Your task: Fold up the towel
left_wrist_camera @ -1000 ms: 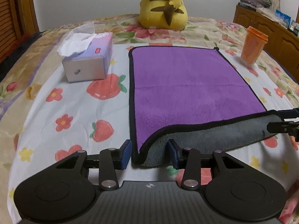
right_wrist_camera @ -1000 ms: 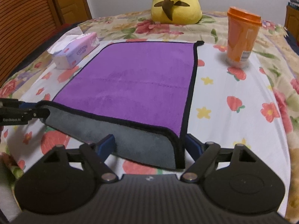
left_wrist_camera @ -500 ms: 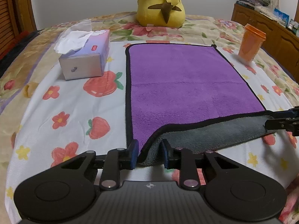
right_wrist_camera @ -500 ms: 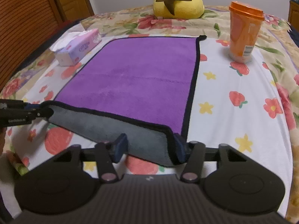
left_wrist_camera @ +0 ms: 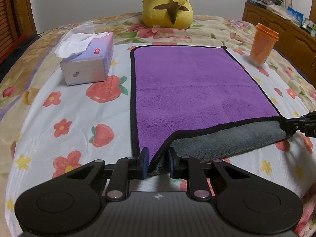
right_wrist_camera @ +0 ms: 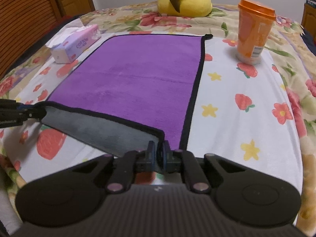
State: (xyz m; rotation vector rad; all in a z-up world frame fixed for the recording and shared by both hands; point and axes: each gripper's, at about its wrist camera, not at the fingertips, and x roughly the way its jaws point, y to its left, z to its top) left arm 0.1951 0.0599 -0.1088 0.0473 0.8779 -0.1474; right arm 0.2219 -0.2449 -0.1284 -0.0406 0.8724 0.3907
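Observation:
A purple towel (left_wrist_camera: 193,86) with black trim and a grey underside lies flat on the bed; it also shows in the right wrist view (right_wrist_camera: 138,73). Its near edge is lifted and turned over, showing a grey strip (left_wrist_camera: 227,140). My left gripper (left_wrist_camera: 157,161) stands around the near left corner, jaws narrowly apart, the corner between the pads. My right gripper (right_wrist_camera: 158,150) is shut on the near right corner. Each gripper shows at the other view's edge, the right one (left_wrist_camera: 296,125) and the left one (right_wrist_camera: 19,112).
A tissue box (left_wrist_camera: 88,63) sits left of the towel. An orange lidded cup (right_wrist_camera: 253,31) stands to its right. A yellow plush toy (left_wrist_camera: 167,2) sits behind the towel. A wooden dresser (left_wrist_camera: 286,31) is at the far right. The bed has a flower and strawberry sheet (left_wrist_camera: 69,118).
Both grippers have closed in on the near corners of the towel. The near edge has risen and folded farther over, showing more grey.

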